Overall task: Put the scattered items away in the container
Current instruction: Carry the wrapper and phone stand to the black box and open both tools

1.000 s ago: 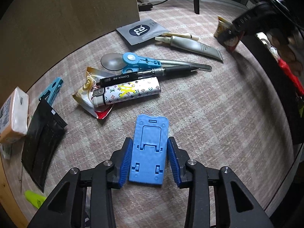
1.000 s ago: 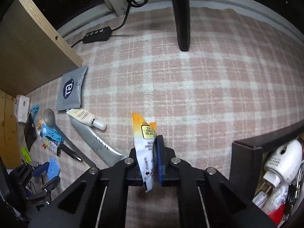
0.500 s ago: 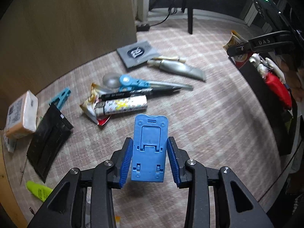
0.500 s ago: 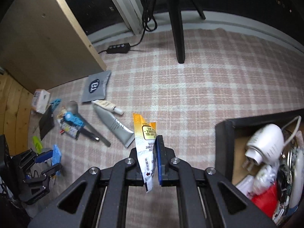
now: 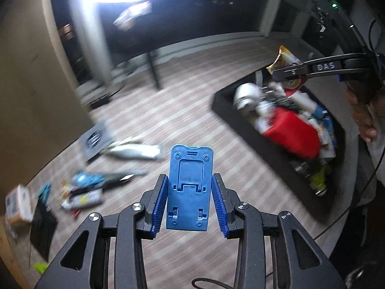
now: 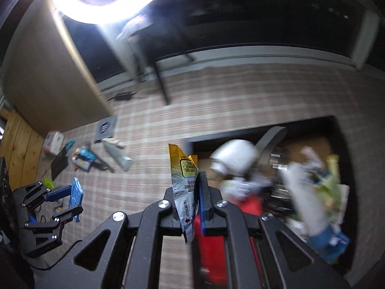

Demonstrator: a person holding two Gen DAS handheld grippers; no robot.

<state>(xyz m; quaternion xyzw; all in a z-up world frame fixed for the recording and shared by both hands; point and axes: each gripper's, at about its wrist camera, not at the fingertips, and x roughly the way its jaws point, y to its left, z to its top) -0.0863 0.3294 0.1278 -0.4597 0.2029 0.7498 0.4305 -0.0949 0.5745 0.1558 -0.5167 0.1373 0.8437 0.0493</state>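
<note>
My left gripper [image 5: 190,187] is shut on a blue plastic phone stand [image 5: 190,190] and holds it high above the checked carpet; it also shows in the right wrist view [image 6: 75,196]. My right gripper [image 6: 192,190] is shut on a gold and silver sachet [image 6: 182,175] and holds it over the near edge of the black container [image 6: 262,130]. In the left wrist view the sachet [image 5: 286,60] hangs above the container [image 5: 226,118], which is full of items.
Scattered items lie on the carpet at left: a grey pouch [image 5: 95,139], a silver tube [image 5: 134,150], a pile with a pen and a blue tool [image 5: 89,185], a black pouch [image 5: 42,228], a small box [image 5: 18,203]. A wooden panel [image 5: 28,84] stands behind.
Both grippers have risen and swung right towards the container. The stand came up off the carpet in my left gripper. The sachet now hangs over the container's edge.
</note>
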